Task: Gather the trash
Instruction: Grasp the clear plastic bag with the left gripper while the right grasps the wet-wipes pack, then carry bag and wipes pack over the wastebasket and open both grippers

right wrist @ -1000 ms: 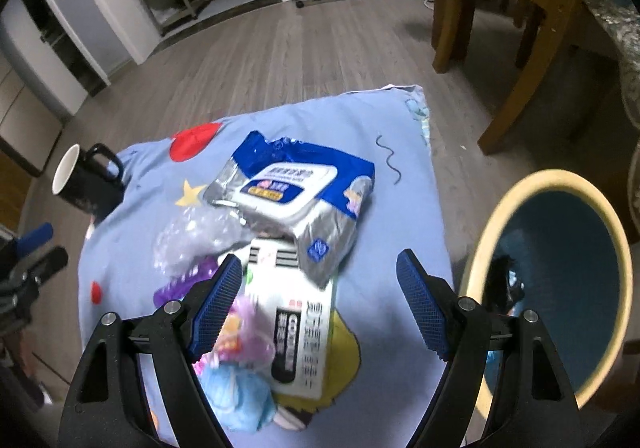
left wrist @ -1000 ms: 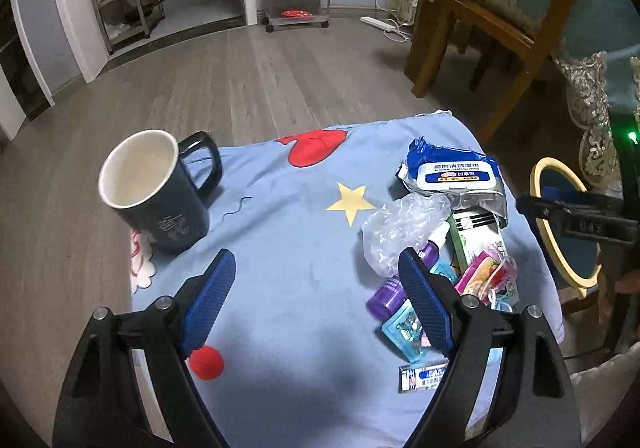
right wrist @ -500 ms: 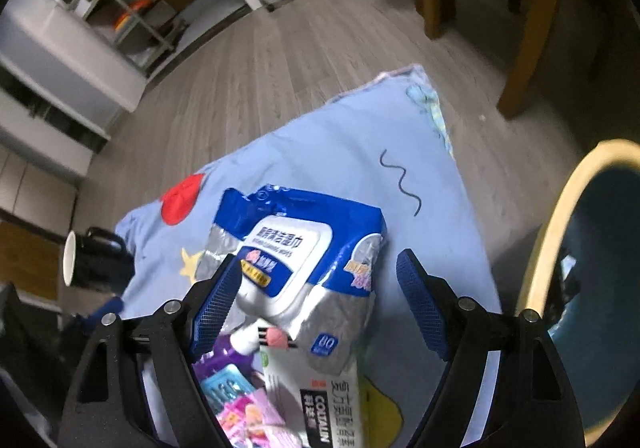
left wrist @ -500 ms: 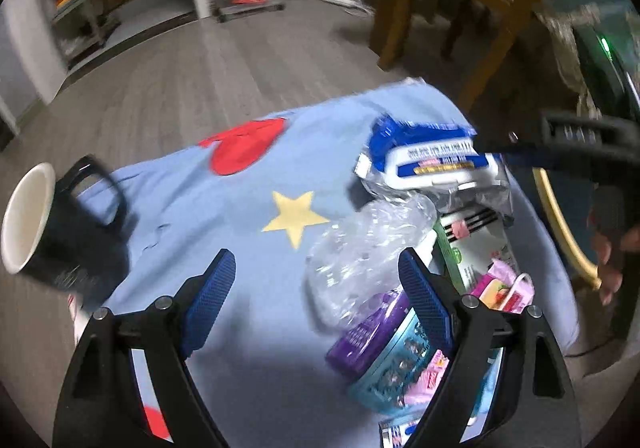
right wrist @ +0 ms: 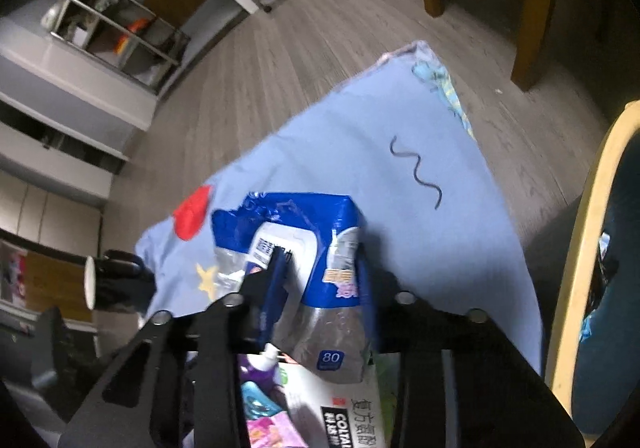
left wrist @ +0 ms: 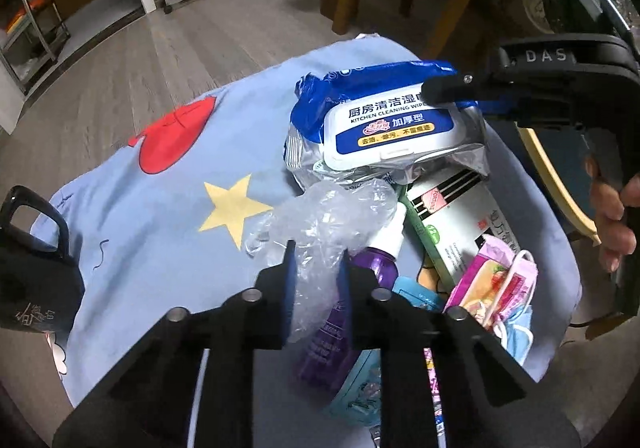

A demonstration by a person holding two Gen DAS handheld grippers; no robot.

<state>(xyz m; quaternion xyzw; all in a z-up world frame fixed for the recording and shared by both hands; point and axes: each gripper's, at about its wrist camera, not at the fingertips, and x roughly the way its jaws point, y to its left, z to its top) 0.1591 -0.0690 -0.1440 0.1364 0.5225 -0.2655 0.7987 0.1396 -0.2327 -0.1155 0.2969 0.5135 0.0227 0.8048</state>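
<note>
Trash heaped at the right-hand end of a blue cloth (left wrist: 168, 216) printed with a red heart and a yellow star: crumpled clear plastic wrap (left wrist: 320, 220), wipes pack (left wrist: 384, 128), purple bottle (left wrist: 344, 312), white box (left wrist: 460, 224), pink and teal sachets. Left gripper (left wrist: 316, 268) closing, blue pads pinching the clear plastic wrap between them, purple bottle just beneath. Right gripper (right wrist: 320, 272) closing too, jaws either side of the blue-and-silver wipes pack (right wrist: 316, 248), pads against its crinkled sides. Seen from the left wrist, same right gripper reaching in over the pack's top edge, hand (left wrist: 616, 216) on its handle. Black mug (left wrist: 32, 260) standing at the cloth's left edge, well apart from the heap. Yellow-rimmed bin (right wrist: 580, 248) just beside the cloth on the right.
</note>
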